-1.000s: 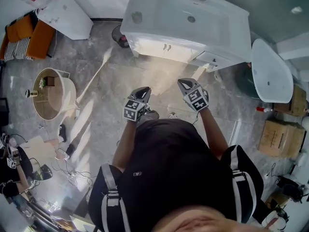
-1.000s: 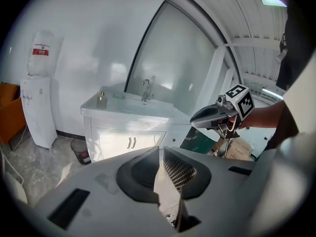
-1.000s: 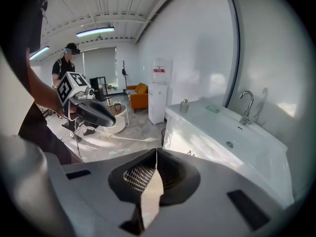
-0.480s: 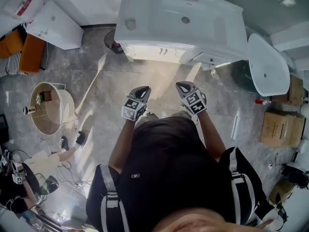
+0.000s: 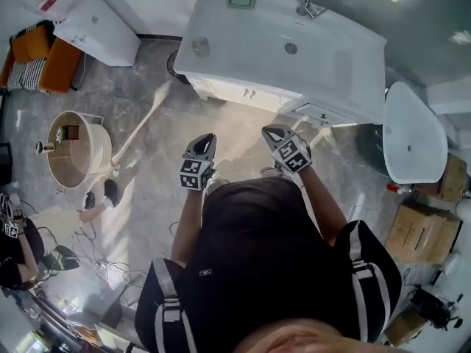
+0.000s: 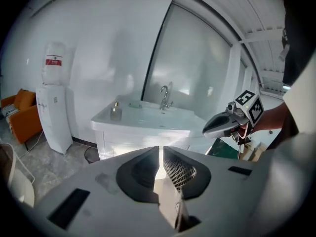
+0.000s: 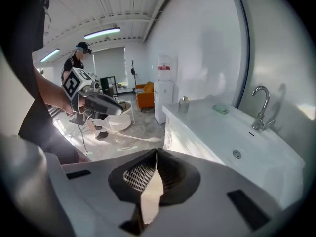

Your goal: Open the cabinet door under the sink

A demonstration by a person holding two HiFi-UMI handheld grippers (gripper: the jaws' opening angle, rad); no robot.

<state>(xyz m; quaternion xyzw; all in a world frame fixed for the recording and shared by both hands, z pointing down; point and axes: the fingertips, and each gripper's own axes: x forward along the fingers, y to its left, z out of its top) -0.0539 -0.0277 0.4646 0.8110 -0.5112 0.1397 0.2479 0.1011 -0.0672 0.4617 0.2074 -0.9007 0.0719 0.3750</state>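
A water dispenser [image 5: 98, 26] stands beside an orange sofa [image 5: 62, 63].

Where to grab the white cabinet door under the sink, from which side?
Take one of the small metal pulls on the white cabinet door, approaching its front face head-on. The pulls sit side by side mid-front, so the doors likely swing out from that seam. Both the left gripper and right gripper are shut, so open one first.

A bathroom mock-up staged in an open studio hall: a white vanity unit with a sunken basin [image 5: 221, 46] and chrome tap [image 5: 305, 2] at top centre, a loose white oval basin [image 5: 408, 131] and brown cardboard boxes [image 5: 419, 230] at right, a white water dispenser [image 5: 96, 24] and orange sofa [image 5: 55, 65] at upper left.
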